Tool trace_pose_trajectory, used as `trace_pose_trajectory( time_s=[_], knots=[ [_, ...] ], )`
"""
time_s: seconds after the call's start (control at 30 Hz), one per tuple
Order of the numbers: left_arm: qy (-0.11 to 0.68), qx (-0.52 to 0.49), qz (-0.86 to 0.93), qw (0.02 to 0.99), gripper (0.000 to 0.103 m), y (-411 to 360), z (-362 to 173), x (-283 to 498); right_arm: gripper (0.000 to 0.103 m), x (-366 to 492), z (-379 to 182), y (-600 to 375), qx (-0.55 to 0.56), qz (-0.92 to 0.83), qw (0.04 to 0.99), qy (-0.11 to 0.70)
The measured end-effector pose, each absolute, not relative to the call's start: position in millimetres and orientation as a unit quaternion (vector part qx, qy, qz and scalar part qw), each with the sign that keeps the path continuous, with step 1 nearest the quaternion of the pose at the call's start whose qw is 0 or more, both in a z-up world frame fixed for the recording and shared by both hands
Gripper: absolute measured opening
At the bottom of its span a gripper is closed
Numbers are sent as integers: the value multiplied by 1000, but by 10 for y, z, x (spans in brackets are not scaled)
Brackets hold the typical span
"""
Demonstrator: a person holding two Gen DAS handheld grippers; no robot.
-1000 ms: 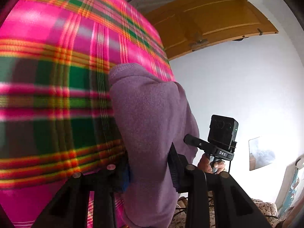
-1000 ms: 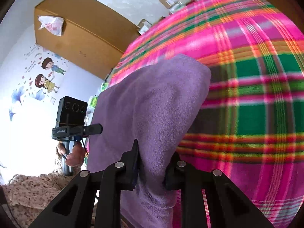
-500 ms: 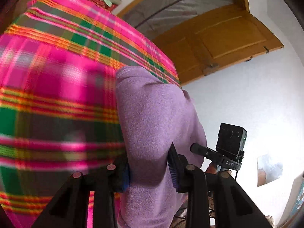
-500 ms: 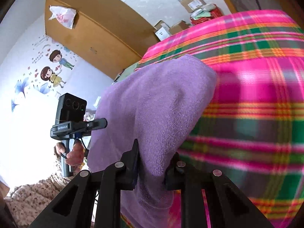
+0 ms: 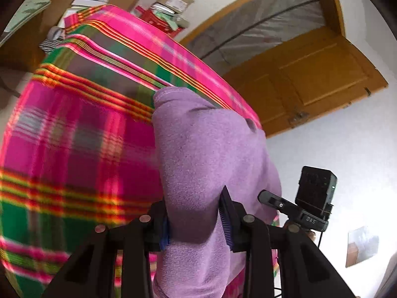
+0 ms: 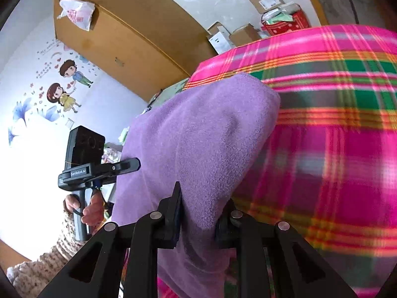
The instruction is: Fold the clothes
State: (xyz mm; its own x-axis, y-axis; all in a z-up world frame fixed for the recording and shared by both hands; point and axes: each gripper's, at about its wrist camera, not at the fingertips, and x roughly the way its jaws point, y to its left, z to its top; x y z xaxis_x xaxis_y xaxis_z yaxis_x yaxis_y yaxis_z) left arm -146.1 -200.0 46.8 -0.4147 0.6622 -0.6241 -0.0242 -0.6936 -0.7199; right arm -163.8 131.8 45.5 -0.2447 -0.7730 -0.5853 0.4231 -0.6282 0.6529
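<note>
A purple fleece garment (image 5: 208, 154) hangs between my two grippers above a bed covered in a pink, green and orange plaid blanket (image 5: 74, 149). My left gripper (image 5: 196, 221) is shut on one corner of the garment. My right gripper (image 6: 201, 218) is shut on the other corner of the purple garment (image 6: 198, 144), which drapes down over the plaid blanket (image 6: 335, 149). Each view shows the other gripper off to the side: the right gripper's body (image 5: 310, 203) and the left gripper's body (image 6: 84, 164), the latter gripped by a hand (image 6: 91, 211).
A wooden door (image 5: 310, 74) stands open by the white wall. A tall wooden wardrobe (image 6: 119, 49) with a plastic bag on top is at the back. Cardboard boxes (image 6: 268, 0) and a red box (image 6: 285, 22) are stacked beyond the bed. Cartoon stickers (image 6: 62, 87) decorate the wall.
Both grippers have tilted upward with the garment still held; more of the room beyond the bed, the boxes and door, has come into view.
</note>
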Motion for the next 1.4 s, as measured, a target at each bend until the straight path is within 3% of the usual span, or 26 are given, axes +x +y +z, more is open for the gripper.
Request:
trace_pose_trajectory(
  time_s=[0.5,0.73,0.9,1.1,1.4],
  knots=[
    [-299,-507,790,172,36,-2330,101,-2341,21,-2446,180,767,482,-773,369,-185],
    [-316,-504,784,178,47,-2363,-86,-2464,27,-2560,-2,722,491,-779,352,-167],
    [-308,-497,794,168,50,-2455,-47,-2070,43,-2531,-22,698,480,-801,331,-139],
    [-278,-481,817,151,47,-2470,141,-1660,43,-2263,180,754,437,-842,302,-91],
    [-356,-458,799,161,47,-2599,19,-1185,44,-1670,309,840,394,-864,308,-64]
  ],
)
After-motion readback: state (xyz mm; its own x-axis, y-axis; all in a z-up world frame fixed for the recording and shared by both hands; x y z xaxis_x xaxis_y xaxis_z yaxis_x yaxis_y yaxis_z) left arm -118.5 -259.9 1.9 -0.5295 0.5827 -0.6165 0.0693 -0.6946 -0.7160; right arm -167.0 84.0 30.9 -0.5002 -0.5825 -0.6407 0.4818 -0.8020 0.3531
